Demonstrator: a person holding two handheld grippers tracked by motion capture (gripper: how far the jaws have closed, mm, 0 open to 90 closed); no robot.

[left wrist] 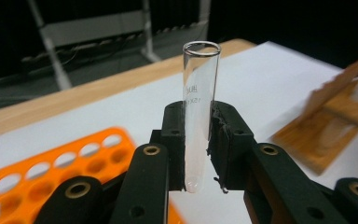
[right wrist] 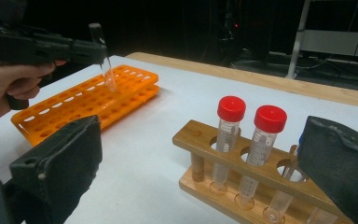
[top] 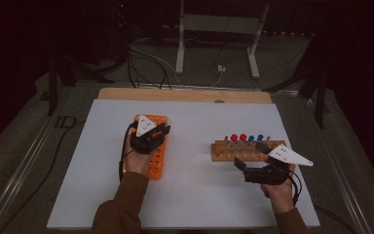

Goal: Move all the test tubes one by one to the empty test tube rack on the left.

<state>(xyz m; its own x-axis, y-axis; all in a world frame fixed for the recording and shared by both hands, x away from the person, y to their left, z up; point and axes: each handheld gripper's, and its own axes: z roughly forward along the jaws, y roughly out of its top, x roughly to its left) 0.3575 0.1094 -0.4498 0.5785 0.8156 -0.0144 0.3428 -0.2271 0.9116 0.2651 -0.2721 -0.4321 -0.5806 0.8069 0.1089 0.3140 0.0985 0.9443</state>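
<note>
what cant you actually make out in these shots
- Printed lettering on the glass test tube held by the left gripper: left gripper view, too faint and small to read.
- Wooden rack and its tubes: left gripper view, blurred and cut by the right edge.
- Blue-capped tubes: high view, too small; in the right gripper view the right gripper covers them.
- Orange rack: high view, largely covered by the left gripper and hand.

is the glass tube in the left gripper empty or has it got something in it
Empty: the glass tube in the left gripper looks clear from open rim to rounded bottom.
</note>
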